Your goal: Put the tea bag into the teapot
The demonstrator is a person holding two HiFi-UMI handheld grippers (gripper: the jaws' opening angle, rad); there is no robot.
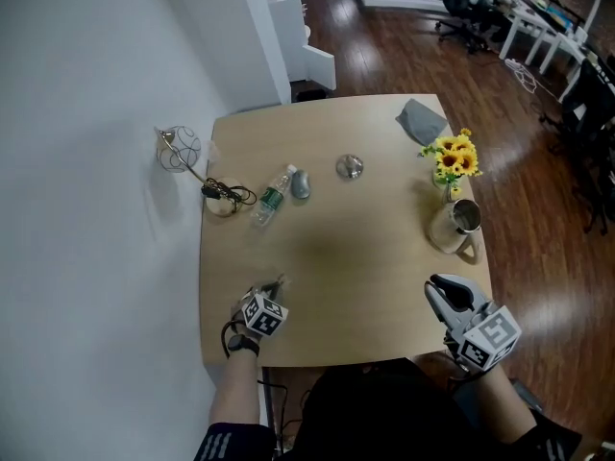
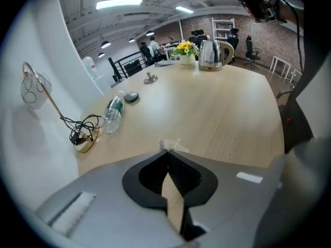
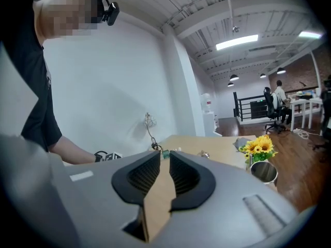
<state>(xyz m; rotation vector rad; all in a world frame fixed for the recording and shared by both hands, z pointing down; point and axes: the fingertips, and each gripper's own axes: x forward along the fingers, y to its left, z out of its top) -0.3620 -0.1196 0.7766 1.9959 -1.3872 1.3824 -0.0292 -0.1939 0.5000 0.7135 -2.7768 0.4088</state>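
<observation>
**A:** How are the tools and the tea bag placed?

**B:** The left gripper [image 2: 167, 152] is seen over the front left corner of the table [image 1: 356, 257]. Its jaws are brought together. The tea bag [image 2: 170, 144] appears to be pinched by a thin edge at the very tips, and most of it sticks out beyond them. The right gripper [image 3: 165, 153] is held at the front right, with its jaws slightly apart and nothing between them. The teapot [image 1: 452, 227] stands well apart from the bag, at the table's right edge. Its top is uncovered, and a vase of sunflowers [image 1: 454, 155] is set just beside it.

**A:** What could go wrong from here?

**B:** The bag could be dropped during the carry across the table, since so little of it seems to be caught. If it is released off-centre, it could be left on the rim or beside the pot. The vase could be knocked, being set so close to the teapot's mouth. The string could also be snagged on the jaws when they are opened.
</observation>
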